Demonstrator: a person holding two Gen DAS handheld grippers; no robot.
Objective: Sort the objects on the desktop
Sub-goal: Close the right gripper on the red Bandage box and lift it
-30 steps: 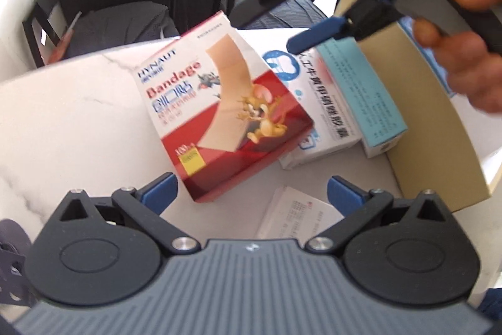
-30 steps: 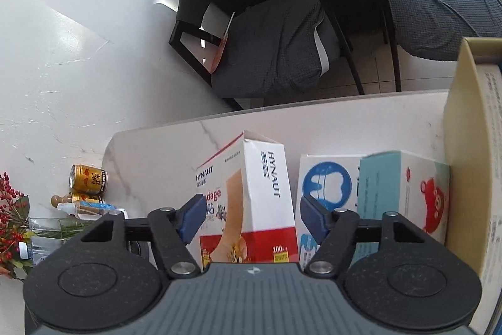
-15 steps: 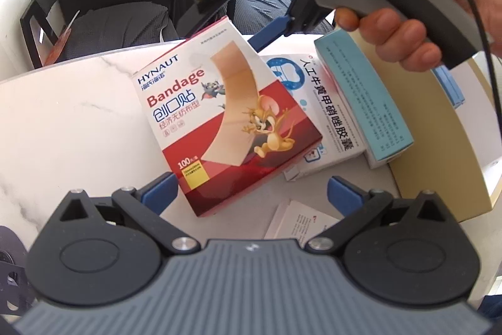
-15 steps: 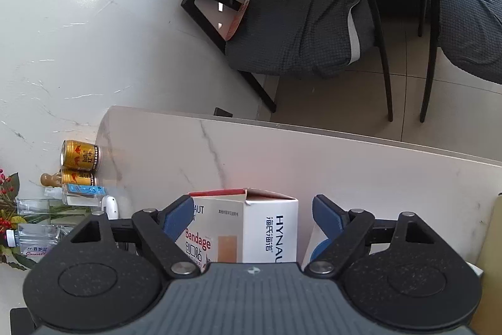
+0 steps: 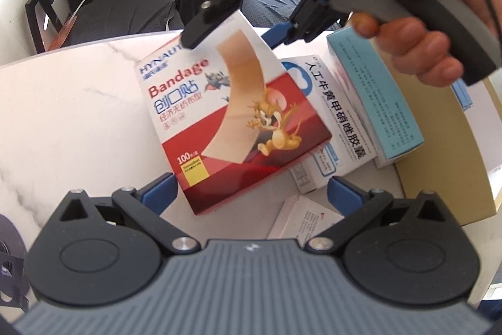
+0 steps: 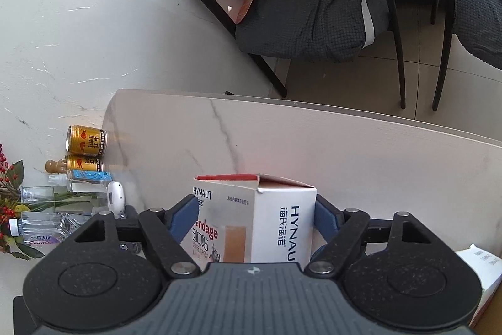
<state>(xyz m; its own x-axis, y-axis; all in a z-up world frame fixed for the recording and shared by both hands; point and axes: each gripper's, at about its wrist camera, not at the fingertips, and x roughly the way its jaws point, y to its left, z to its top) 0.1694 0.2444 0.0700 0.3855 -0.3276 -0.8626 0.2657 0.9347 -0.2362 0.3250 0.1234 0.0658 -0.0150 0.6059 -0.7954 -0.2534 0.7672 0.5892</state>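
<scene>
Right wrist view: a pale marble worktop [image 6: 313, 140] ends at a tiled floor with dark cushioned chairs [image 6: 313, 14]; gold cans [image 6: 86, 142] and bottles stand at its left. The bandage box [image 6: 251, 222] sits between the right claw's [image 6: 255, 217] blue pads, which are closing and look to touch its sides. The left claw [image 5: 251, 187] is spread wide, empty, near the box's lower edge.

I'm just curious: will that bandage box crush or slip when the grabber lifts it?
The bandage box is thin card with a top flap slightly raised, so a hard squeeze might dent it. It probably weighs little. Its glossy print could slip, though the right gripper, jaws closing, straddles its flat sides squarely.
</scene>
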